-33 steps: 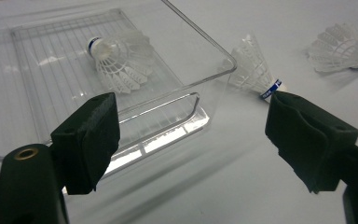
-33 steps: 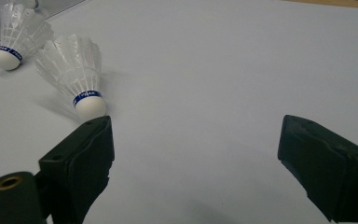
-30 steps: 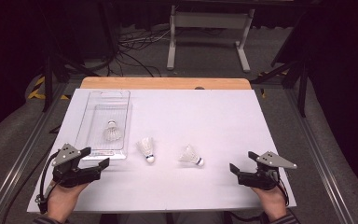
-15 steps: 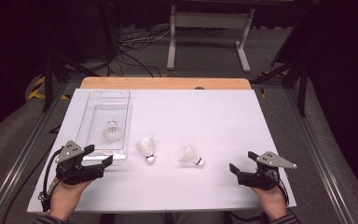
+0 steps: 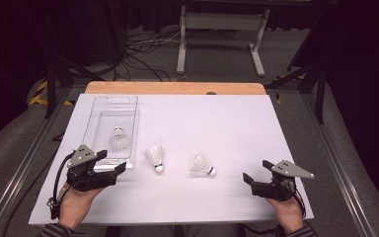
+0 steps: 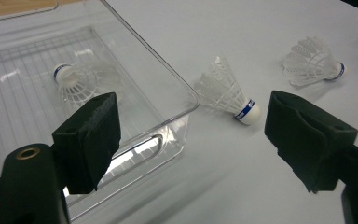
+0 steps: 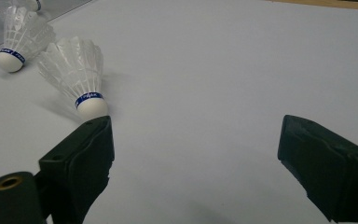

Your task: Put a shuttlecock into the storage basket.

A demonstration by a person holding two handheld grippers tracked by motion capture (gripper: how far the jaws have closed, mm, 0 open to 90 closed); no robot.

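Note:
Three white shuttlecocks with blue bands are on the white table. One shuttlecock (image 5: 119,139) (image 6: 74,79) lies inside a clear plastic tray (image 5: 100,112) (image 6: 135,70). A second shuttlecock (image 5: 154,158) (image 6: 228,93) lies just right of the tray, and a third (image 5: 201,164) (image 7: 77,70) lies nearer the middle. My left gripper (image 5: 117,167) (image 6: 191,112) is open at the tray's near right corner, with nothing between its jaws. My right gripper (image 5: 252,177) (image 7: 193,135) is open and holds nothing, a little right of the third shuttlecock.
The white table top (image 5: 217,123) has a wooden strip (image 5: 177,88) along its far edge. Beyond it are a white stand (image 5: 219,29) and cables on the dark floor. Metal rails run along both sides of the table.
My left gripper has moved slightly forward and to the right, closer to the tray's near corner. The right gripper and the shuttlecocks have stayed put.

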